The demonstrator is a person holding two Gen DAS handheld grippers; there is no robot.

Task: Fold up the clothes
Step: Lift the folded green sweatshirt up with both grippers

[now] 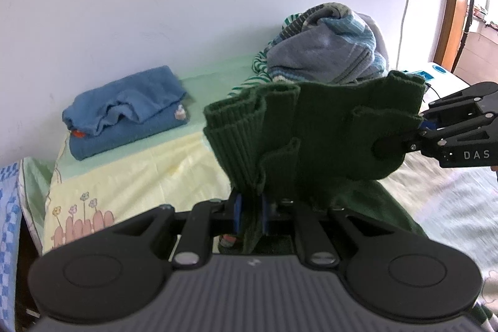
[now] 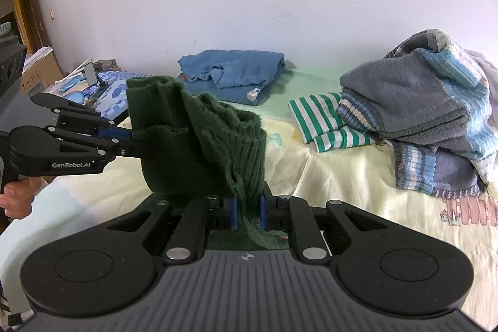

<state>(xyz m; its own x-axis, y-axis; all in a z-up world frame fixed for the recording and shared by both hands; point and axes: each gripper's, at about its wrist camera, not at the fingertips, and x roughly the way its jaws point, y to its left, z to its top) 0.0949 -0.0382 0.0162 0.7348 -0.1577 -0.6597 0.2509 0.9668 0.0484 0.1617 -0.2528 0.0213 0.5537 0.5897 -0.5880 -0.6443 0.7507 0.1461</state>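
Observation:
A dark green knitted garment [image 1: 311, 133] hangs bunched in the air over the bed, stretched between both grippers. My left gripper [image 1: 249, 215] is shut on one ribbed edge of it, low in the left wrist view. At the right of that view my right gripper [image 1: 418, 131] pinches the other end. In the right wrist view the same green garment [image 2: 199, 145] rises from my right gripper [image 2: 247, 213], shut on its ribbed edge, and my left gripper [image 2: 132, 136] clamps it from the left. A hand [image 2: 15, 198] holds the left gripper's handle.
A folded blue garment [image 2: 233, 73] lies by the wall on the bed sheet [image 2: 342, 192]. A heap of grey and blue knitwear [image 2: 429, 111] with a green-striped piece [image 2: 323, 120] sits to the right. Boxes and clutter [image 2: 62, 77] stand past the bed's left end.

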